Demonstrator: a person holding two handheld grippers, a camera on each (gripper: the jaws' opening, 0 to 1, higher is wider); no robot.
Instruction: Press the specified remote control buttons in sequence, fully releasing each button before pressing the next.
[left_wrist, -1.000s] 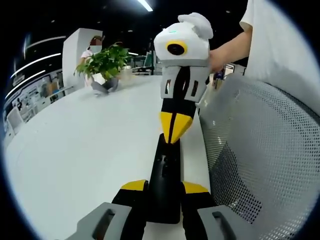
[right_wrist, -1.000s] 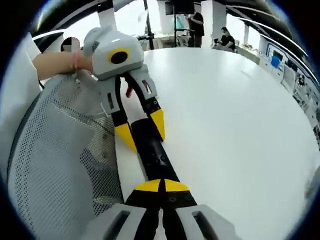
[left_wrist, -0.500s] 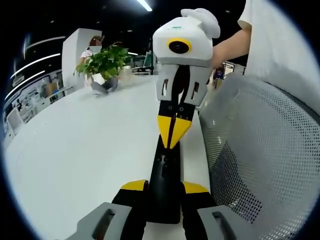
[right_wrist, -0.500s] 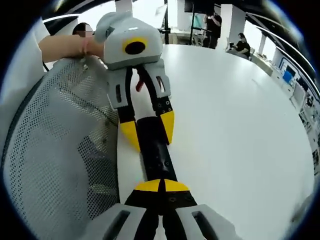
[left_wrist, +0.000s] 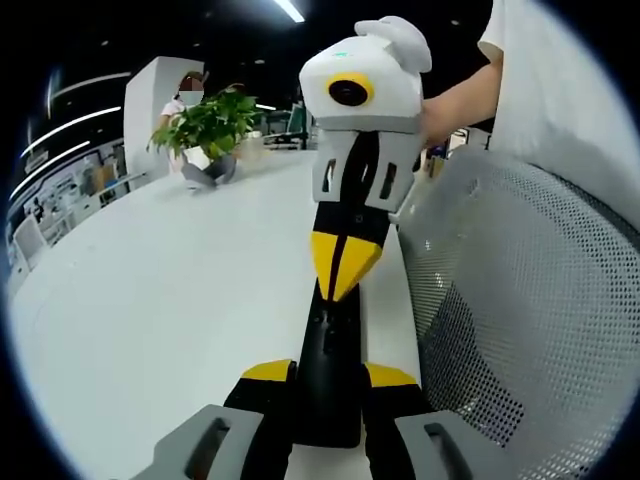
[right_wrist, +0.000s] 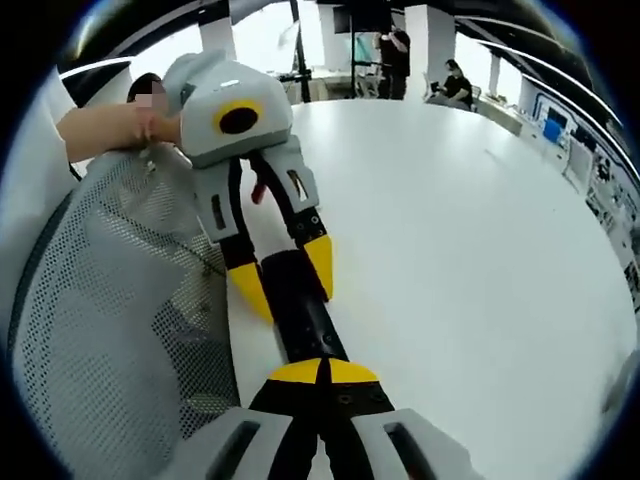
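- The left gripper (left_wrist: 330, 378) clamps the near end of the black remote control (left_wrist: 330, 370), yellow tips on either side.
- The right gripper (right_wrist: 322, 372) has its jaws closed together, tips on the remote's buttoned top.
- Since half a second ago, the right gripper has lifted slightly and tilted.
- The remote lies along the white table (left_wrist: 170, 290) edge, beside a mesh chair (left_wrist: 520, 300).
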